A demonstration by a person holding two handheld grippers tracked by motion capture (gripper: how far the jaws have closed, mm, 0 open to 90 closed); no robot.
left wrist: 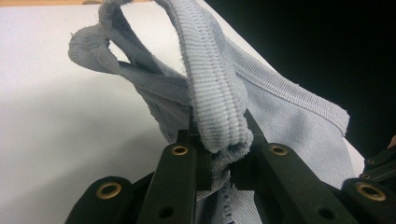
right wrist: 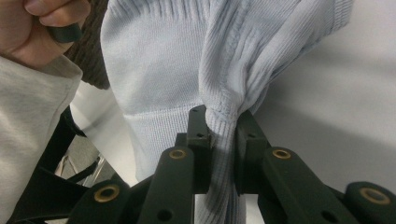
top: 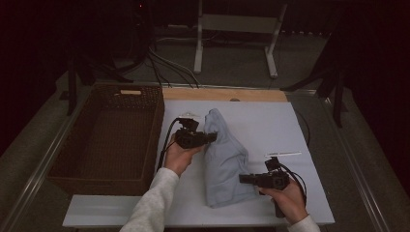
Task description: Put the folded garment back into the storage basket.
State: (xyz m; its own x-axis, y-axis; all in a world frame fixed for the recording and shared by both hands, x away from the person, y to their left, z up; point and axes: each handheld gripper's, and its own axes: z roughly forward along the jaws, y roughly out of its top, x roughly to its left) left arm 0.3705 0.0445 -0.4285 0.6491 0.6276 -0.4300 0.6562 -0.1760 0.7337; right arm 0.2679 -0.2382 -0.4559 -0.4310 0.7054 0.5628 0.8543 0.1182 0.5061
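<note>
A pale blue ribbed garment (top: pixel 223 159) lies bunched in a long strip on the white table top (top: pixel 270 125). My left gripper (top: pixel 211 138) is shut on its upper left edge; in the left gripper view a thick ribbed hem (left wrist: pixel 219 112) is pinched between the black jaws. My right gripper (top: pixel 241 179) is shut on the garment's lower right edge, and in the right gripper view gathered ribbed fabric (right wrist: pixel 224 126) runs down between the jaws. Both grippers (left wrist: pixel 219 140) (right wrist: pixel 223 126) hold the cloth close to the table.
A dark brown woven basket (top: pixel 67 159), with nothing in it, stands left of the white top, close to my left hand. A wooden strip (top: pixel 222 94) runs along the far edge. A small clear strip (top: pixel 283 154) lies near my right gripper. Cables and a white frame stand beyond the table.
</note>
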